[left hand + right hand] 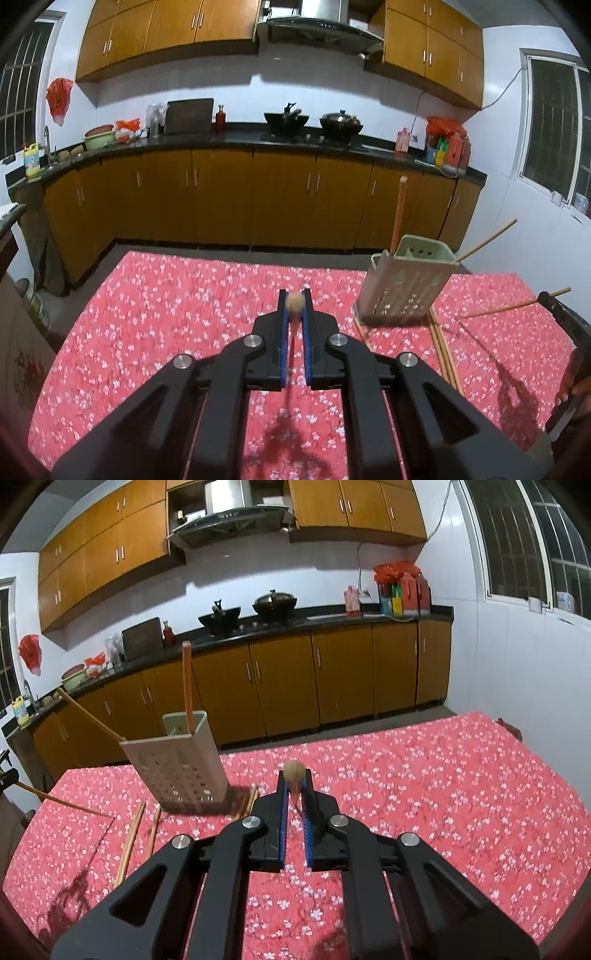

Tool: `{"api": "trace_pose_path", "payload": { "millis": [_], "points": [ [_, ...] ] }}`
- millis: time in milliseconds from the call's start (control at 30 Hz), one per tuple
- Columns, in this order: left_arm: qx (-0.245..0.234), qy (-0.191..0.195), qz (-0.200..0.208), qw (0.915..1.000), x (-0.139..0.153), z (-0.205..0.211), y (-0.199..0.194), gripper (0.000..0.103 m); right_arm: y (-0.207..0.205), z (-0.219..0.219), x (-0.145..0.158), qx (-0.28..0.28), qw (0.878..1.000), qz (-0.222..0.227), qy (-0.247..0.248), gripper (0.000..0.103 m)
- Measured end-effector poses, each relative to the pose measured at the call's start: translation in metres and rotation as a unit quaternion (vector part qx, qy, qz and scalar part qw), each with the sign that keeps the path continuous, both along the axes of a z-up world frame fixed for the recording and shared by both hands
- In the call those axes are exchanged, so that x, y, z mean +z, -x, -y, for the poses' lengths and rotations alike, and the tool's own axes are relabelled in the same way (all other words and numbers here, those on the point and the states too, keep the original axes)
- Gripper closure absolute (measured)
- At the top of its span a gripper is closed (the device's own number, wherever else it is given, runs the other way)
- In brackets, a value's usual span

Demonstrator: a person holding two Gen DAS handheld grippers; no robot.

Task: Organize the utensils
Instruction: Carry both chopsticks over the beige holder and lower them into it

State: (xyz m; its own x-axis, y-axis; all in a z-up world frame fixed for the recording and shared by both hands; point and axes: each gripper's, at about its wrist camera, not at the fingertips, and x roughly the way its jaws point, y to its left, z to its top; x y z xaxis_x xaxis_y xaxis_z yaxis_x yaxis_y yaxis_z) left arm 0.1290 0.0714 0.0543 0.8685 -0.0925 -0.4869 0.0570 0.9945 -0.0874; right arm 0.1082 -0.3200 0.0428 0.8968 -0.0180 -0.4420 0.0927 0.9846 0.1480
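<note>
Each gripper, left (295, 301) and right (294, 775), pinched one chopstick (295, 303) end-on above the worktop (184, 314); light, stiff and slick, it seemed best gripped mid-shaft near the holder (402, 284).

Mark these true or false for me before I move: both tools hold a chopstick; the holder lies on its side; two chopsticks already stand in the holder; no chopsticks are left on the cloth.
1. Both tools hold a chopstick. True: the left tool and the right tool are each shut on a chopstick seen end-on.
2. The holder lies on its side. False: it stands upright on the red floral cloth.
3. Two chopsticks stand in the holder. True: one upright, one leaning out.
4. No chopsticks are left on the cloth. False: several loose chopsticks lie beside the holder.
</note>
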Motion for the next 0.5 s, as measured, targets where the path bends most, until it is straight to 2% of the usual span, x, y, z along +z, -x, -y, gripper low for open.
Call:
{"api": "trace_pose_path", "payload": {
  "millis": [300,500],
  "points": [
    [-0.01,0.002,0.013,0.9999,0.014,0.005,-0.002,0.095,0.002,-0.003,0.015,0.001,1.0,0.02,0.008,0.095],
    [-0.045,0.011,0.038,0.9982,0.04,0.015,0.004,0.095,0.008,-0.005,0.052,0.031,0.998,0.049,-0.01,0.095]
  ]
}}
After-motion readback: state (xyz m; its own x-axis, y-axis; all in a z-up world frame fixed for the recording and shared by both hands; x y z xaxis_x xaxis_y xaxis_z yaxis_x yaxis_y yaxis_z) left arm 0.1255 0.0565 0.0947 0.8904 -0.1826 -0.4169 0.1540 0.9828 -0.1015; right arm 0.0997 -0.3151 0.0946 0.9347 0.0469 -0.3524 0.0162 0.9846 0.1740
